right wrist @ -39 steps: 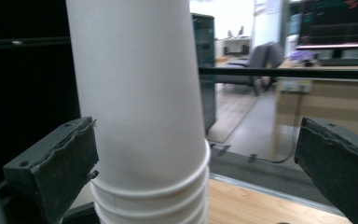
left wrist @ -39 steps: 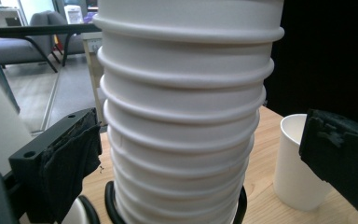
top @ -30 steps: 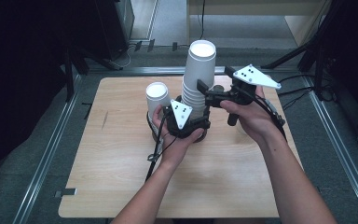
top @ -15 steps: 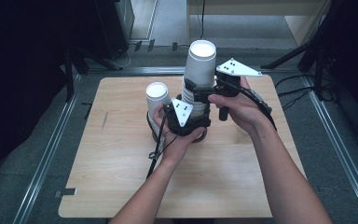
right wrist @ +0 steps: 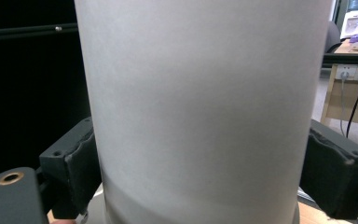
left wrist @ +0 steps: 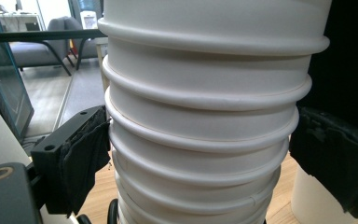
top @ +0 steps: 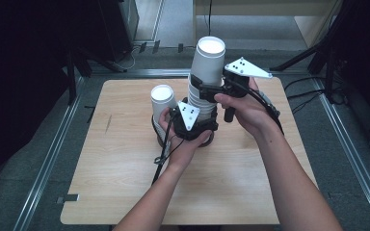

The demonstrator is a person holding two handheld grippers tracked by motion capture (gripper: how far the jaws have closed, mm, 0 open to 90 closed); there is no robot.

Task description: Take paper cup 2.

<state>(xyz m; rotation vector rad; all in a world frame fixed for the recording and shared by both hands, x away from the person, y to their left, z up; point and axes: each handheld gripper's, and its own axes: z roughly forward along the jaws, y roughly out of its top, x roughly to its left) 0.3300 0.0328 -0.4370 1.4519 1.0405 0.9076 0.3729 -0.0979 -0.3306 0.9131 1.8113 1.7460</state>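
White paper cups, nested into a tall upright stack (top: 203,82), stand between both my tongs: left tongs (top: 192,126) clamp its ribbed base, right tongs (top: 203,90) have just been closing on the smooth top cup (right wrist: 200,107), pads touching. Its long axis runs vertically, above the wooden counter (top: 125,192).

A stack of white cups (left wrist: 205,116) rises up the middle, its rolled rims ringed one above another. The left gripper (left wrist: 200,158) has its 2 black padded jaws on either side of the stack, the left pad touching its wall. Wooden tabletop (left wrist: 98,196) shows below. Another white cup (left wrist: 310,200) stands at the lower right.
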